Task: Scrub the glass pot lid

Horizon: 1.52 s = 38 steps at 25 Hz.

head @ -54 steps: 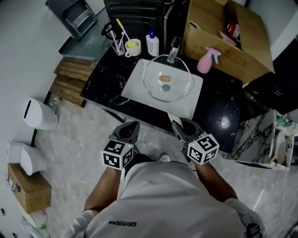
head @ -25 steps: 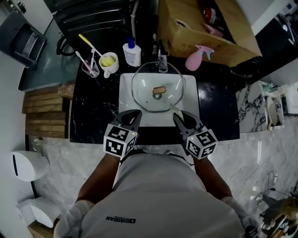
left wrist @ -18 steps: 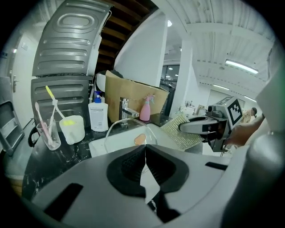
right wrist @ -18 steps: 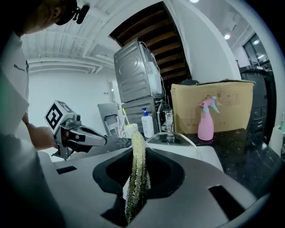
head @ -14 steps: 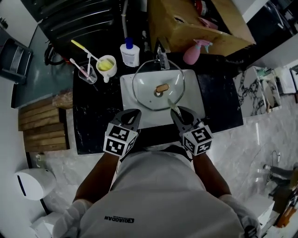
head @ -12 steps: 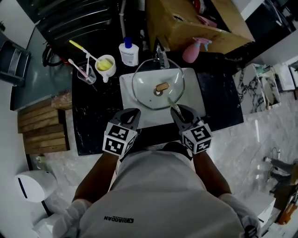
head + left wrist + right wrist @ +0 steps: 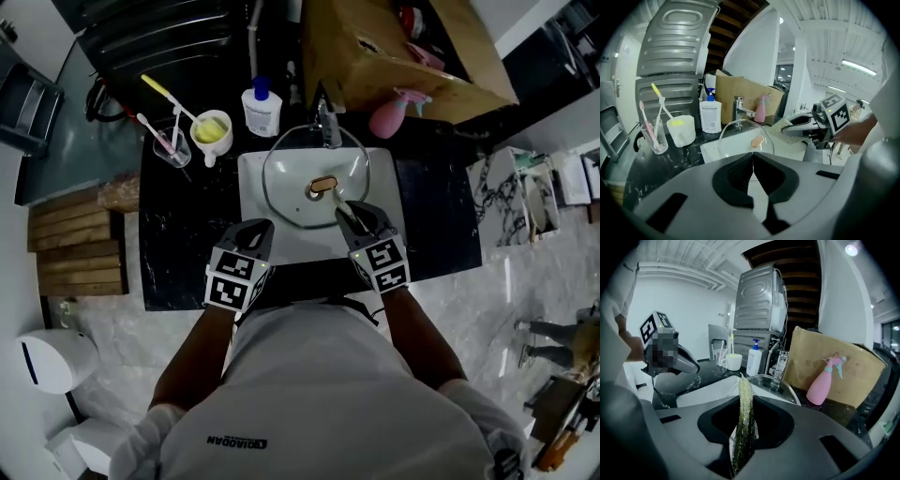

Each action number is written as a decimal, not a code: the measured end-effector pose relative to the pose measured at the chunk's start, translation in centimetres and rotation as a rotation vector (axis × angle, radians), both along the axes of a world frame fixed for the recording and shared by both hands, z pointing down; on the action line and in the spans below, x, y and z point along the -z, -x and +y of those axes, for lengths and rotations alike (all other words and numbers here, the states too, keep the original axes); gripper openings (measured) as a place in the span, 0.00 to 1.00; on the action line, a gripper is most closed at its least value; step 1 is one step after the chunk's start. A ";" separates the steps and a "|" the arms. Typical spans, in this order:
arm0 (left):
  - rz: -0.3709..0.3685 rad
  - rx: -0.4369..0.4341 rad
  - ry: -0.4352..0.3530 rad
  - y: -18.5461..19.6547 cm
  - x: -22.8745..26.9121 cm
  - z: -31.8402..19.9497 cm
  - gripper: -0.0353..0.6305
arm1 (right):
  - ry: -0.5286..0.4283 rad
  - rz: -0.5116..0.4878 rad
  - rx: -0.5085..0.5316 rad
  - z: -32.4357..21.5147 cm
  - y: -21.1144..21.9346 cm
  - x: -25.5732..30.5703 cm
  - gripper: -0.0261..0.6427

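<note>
Far left on the black bench [image 7: 183,234]: a clear glass [image 7: 172,142] w/ toothbrushes, then a pale mug [image 7: 213,127] w/ a yellow brush in it, then a white soap bottle [image 7: 262,105] w/ a blue cap at the back edge. L tool [image 7: 255,225] hangs over the bench's front edge, just left of the sink's near corner; in the left gripper view its jaws are pressed together [image 7: 752,159] w/ nothing between them, pointing toward the lid. White sink [image 7: 251,169] sits mid-bench, tap [image 7: 328,127] at its back. The glass pot lid [image 7: 291,183] rests over the basin, knob [image 7: 323,185] facing up, rim reaching nearly to the tap. R tool [image 7: 361,217] is over the sink's front right part, jaws clamped on a thin green-yellow scrub pad [image 7: 340,206], held edge-on [image 7: 743,423] and sticking out past the jaws. Pad tip is just beside the knob, over the glass; can't tell if it touches. Right of the tap: a pink spray bottle [image 7: 386,117], and behind it a cardboard box [image 7: 403,47].
</note>
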<state>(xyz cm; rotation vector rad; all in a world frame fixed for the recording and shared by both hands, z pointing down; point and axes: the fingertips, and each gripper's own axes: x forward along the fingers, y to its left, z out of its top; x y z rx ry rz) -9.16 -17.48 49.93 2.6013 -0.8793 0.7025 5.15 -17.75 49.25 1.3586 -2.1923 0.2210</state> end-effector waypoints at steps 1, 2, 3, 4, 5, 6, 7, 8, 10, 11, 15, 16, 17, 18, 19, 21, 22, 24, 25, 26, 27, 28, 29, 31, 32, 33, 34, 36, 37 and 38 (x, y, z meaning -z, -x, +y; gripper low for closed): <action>0.007 0.018 0.003 -0.2 0.0 0.0 0.08 | 0.000 0.025 0.019 -0.5 -0.3 -0.4 0.17; 0.013 0.032 0.004 -0.5 0.0 0.0 0.08 | 0.001 0.043 0.036 -1.0 -0.4 -0.8 0.17; 0.019 0.044 0.004 -0.8 0.0 0.1 0.08 | 0.006 0.053 0.052 -1.5 -0.5 -1.1 0.17; 0.024 0.056 0.005 -1.0 0.0 0.2 0.08 | 0.013 0.058 0.064 -2.0 -0.5 -1.3 0.17; 0.028 0.067 0.007 -1.2 0.0 0.3 0.08 | 0.018 0.064 0.072 -2.4 -0.6 -1.5 0.17; 0.030 0.078 0.011 -1.3 -0.1 0.5 0.08 | 0.021 0.073 0.074 -2.9 -0.9 -1.7 0.17; 0.031 0.088 0.015 -1.3 -0.3 0.7 0.08 | 0.020 0.087 0.072 -3.3 -1.2 -2.0 0.17; 0.030 0.099 0.020 -1.2 -0.4 0.9 0.08 | 0.017 0.105 0.066 -3.7 -1.6 -2.3 0.17; 0.030 0.123 0.033 -0.9 -0.6 1.1 0.08 | 0.011 0.148 0.049 -4.4 -2.4 -3.0 0.17; 0.032 0.131 0.040 -0.8 -0.6 1.2 0.08 | 0.012 0.171 0.043 -4.7 -2.6 -3.4 0.17; 0.030 0.142 0.040 -0.5 -0.3 1.2 0.08 | 0.013 0.226 0.060 -5.2 -1.7 -4.8 0.17; 0.028 0.147 0.037 -0.3 -0.3 1.2 0.08 | 0.009 0.245 0.070 -5.2 -1.3 -5.1 0.17; 0.028 0.152 0.037 -0.1 -0.2 1.2 0.08 | 0.007 0.264 0.080 -5.1 -1.0 -5.4 0.17; 0.029 0.156 0.037 0.1 -0.2 1.2 0.08 | 0.006 0.281 0.090 -5.1 -0.6 -5.7 0.17; 0.028 0.159 0.037 0.2 -0.3 1.2 0.08 | 0.006 0.295 0.100 -5.0 -0.3 -5.9 0.17; 0.027 0.161 0.039 0.3 -0.4 1.2 0.08 | 0.005 0.314 0.123 -5.0 0.4 -6.2 0.18; 0.028 0.161 0.041 0.3 -0.4 1.2 0.08 | 0.003 0.320 0.137 -4.9 0.8 -6.4 0.18; 0.033 0.157 0.043 0.2 -0.4 1.3 0.08 | 0.003 0.328 0.161 -4.8 1.7 -6.7 0.18; 0.035 0.155 0.041 0.3 -0.3 1.4 0.08 | 0.005 0.330 0.171 -4.8 2.1 -6.9 0.18; 0.034 0.153 0.040 0.3 -0.2 1.4 0.08 | 0.007 0.331 0.178 -4.8 2.5 -7.1 0.18; 0.032 0.153 0.039 0.5 -0.2 1.4 0.08 | 0.008 0.333 0.186 -4.8 2.8 -7.2 0.19; 0.030 0.154 0.039 0.6 -0.2 1.4 0.08 | 0.010 0.333 0.192 -4.8 3.1 -7.4 0.19; 0.029 0.156 0.039 0.8 -0.2 1.4 0.08 | 0.011 0.332 0.197 -4.8 3.3 -7.5 0.19; 0.027 0.161 0.038 1.1 -0.2 1.4 0.08 | 0.016 0.327 0.204 -4.8 3.7 -7.6 0.20; 0.027 0.163 0.039 1.2 -0.1 1.4 0.08 | 0.019 0.325 0.208 -4.9 3.9 -7.7 0.20; 0.026 0.164 0.039 1.3 -0.1 1.5 0.08 | 0.021 0.324 0.213 -4.9 4.1 -7.7 0.20; 0.026 0.164 0.039 1.4 -0.1 1.5 0.08 | 0.022 0.324 0.218 -4.9 4.3 -7.8 0.20; 0.026 0.167 0.037 1.5 -0.1 1.6 0.08 | 0.024 0.324 0.229 -4.9 4.7 -7.9 0.21; 0.027 0.169 0.036 1.6 -0.1 1.6 0.08 | 0.026 0.323 0.233 -4.9 4.8 -8.0 0.21; 0.028 0.171 0.035 1.7 -0.1 1.6 0.08 | 0.028 0.322 0.237 -4.8 5.0 -8.0 0.21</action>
